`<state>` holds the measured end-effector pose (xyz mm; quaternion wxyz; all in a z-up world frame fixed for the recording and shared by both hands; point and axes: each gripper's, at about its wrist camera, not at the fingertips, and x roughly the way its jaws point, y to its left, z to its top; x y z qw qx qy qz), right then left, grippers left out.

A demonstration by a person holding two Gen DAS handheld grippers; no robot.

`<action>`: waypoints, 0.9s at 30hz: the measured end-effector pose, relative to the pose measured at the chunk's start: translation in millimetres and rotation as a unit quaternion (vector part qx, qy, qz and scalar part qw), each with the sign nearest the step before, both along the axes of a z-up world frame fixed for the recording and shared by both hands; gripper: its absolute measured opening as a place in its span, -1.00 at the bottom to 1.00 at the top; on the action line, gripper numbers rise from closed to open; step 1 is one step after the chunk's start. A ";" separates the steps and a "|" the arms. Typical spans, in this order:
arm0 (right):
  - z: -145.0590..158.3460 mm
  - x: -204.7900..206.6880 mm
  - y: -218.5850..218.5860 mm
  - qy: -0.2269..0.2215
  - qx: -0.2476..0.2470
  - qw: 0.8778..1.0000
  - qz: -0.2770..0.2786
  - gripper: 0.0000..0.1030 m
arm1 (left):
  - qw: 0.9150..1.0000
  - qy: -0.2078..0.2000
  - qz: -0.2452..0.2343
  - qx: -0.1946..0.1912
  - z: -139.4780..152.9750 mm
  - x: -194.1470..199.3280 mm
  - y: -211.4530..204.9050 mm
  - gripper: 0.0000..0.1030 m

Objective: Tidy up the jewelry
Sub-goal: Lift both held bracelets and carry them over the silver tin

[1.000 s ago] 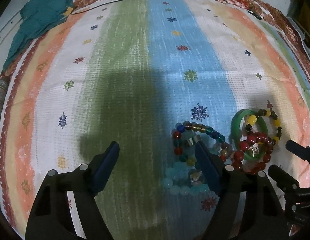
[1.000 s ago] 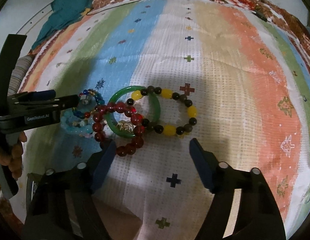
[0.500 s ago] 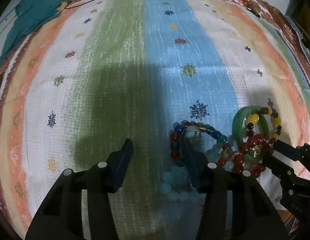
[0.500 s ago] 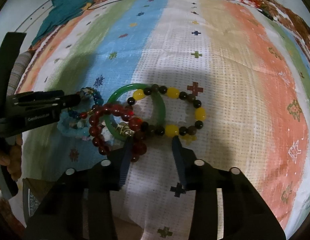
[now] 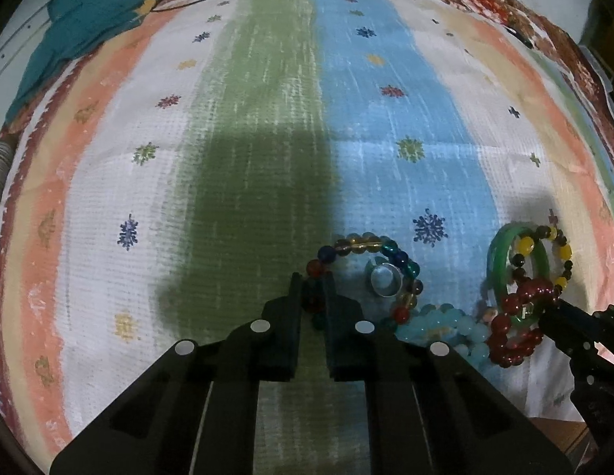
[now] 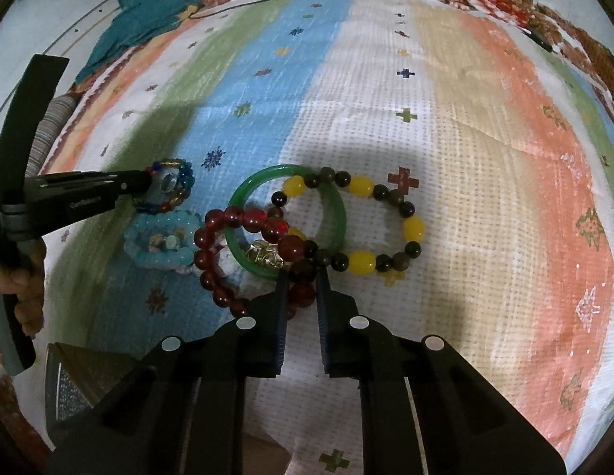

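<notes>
Both grippers seize tangled bracelets

The left gripper (image 5: 311, 291) jaws have just closed on the multicoloured bracelet (image 5: 402, 261); the right gripper (image 6: 301, 281) jaws on the dark red bracelet (image 6: 243, 217), likely to separate the overlapping pile.

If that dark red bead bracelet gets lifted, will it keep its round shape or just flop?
The red bead bracelet would probably sag: it is separate round beads on a string and already lies in an uneven loop. It may also drag its neighbours, since it overlaps the green bangle. The beads look glossy, so the right gripper, shut on a few, might slip.
</notes>
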<state>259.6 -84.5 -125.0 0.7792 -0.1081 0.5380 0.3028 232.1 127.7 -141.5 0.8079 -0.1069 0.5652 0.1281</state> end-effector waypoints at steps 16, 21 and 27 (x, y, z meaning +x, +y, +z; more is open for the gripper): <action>28.3 -11.1 -4.9 -0.046 -0.005 0.999 -0.007 -0.73 | 0.998 -0.047 -0.025 0.031 41.9 -12.1 -19.2 -0.82; 43.9 -12.3 -12.2 -0.071 0.002 0.997 -0.019 -0.73 | 0.996 -0.070 -0.039 0.035 57.1 -14.6 -29.7 -0.82; 58.3 -17.7 -22.4 -0.097 0.012 0.995 -0.037 -0.73 | 0.992 -0.098 -0.059 0.043 73.7 -19.3 -45.9 -0.82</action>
